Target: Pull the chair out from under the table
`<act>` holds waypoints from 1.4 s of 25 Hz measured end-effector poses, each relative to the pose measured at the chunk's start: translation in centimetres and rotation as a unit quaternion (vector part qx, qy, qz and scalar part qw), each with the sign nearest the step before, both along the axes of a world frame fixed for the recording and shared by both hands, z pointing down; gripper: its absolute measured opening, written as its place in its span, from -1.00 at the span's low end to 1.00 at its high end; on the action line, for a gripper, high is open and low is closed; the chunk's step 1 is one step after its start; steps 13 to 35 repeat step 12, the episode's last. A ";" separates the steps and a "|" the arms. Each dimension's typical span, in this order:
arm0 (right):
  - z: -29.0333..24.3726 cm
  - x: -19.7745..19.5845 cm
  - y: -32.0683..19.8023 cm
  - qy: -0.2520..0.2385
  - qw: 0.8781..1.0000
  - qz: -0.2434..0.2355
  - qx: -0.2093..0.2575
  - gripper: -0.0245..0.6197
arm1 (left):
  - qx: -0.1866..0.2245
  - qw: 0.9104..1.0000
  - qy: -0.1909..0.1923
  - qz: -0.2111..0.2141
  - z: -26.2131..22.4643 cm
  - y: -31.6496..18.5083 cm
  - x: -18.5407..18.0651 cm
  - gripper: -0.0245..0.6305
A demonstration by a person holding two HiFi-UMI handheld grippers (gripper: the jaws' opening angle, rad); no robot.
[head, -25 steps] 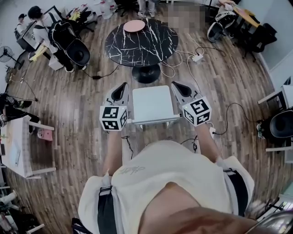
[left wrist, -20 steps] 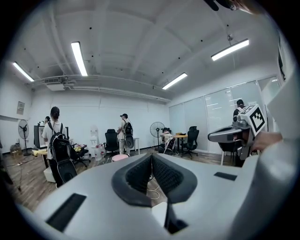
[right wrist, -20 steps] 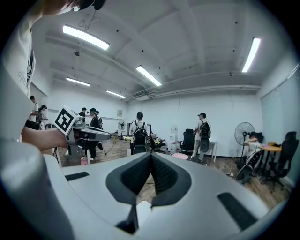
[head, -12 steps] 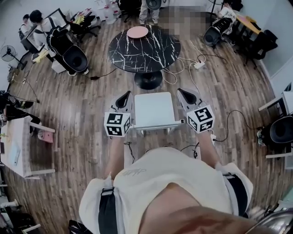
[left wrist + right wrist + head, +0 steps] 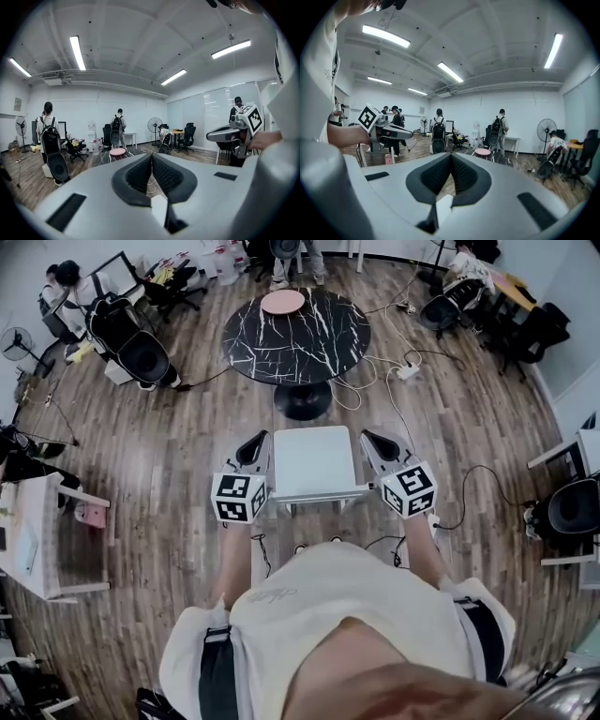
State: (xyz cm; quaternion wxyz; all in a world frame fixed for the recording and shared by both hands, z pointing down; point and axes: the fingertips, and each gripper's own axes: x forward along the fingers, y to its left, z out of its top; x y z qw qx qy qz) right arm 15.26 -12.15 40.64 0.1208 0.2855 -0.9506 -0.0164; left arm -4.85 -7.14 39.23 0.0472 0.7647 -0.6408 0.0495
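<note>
- The left gripper (image 5: 253,441) and right gripper (image 5: 371,439) are held either side of the chair, each with jaws pressed together on nothing.
- The white chair (image 5: 314,460) stands on the wood floor (image 5: 169,456) between them, clear of the near edge of the round black table (image 5: 309,348).
- A pink disc (image 5: 283,302) lies at the table's far edge.

right gripper (image 5: 451,155) jaws together, left gripper (image 5: 408,133) at left, dark table (image 5: 502,160) beyond

— Where does the white square chair (image 5: 314,463) stand?
— Between the left gripper (image 5: 254,441) and the right gripper (image 5: 372,439), just beside each.
— And the round black marble table (image 5: 309,343)?
— Beyond the chair, apart from it; a pink round disc (image 5: 282,302) lies on its far side.
</note>
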 end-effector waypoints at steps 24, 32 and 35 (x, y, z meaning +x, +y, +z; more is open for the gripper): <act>1.0 0.7 -0.1 0.003 1.000 0.015 -0.003 -0.91 | -0.010 1.000 -0.006 0.010 1.1 -0.1 0.4 -0.86; 1.0 0.7 -0.1 0.003 1.000 0.015 -0.003 -0.91 | -0.010 1.000 -0.006 0.010 1.1 -0.1 0.4 -0.86; 1.0 0.7 -0.1 0.003 1.000 0.015 -0.003 -0.91 | -0.010 1.000 -0.006 0.010 1.1 -0.1 0.4 -0.86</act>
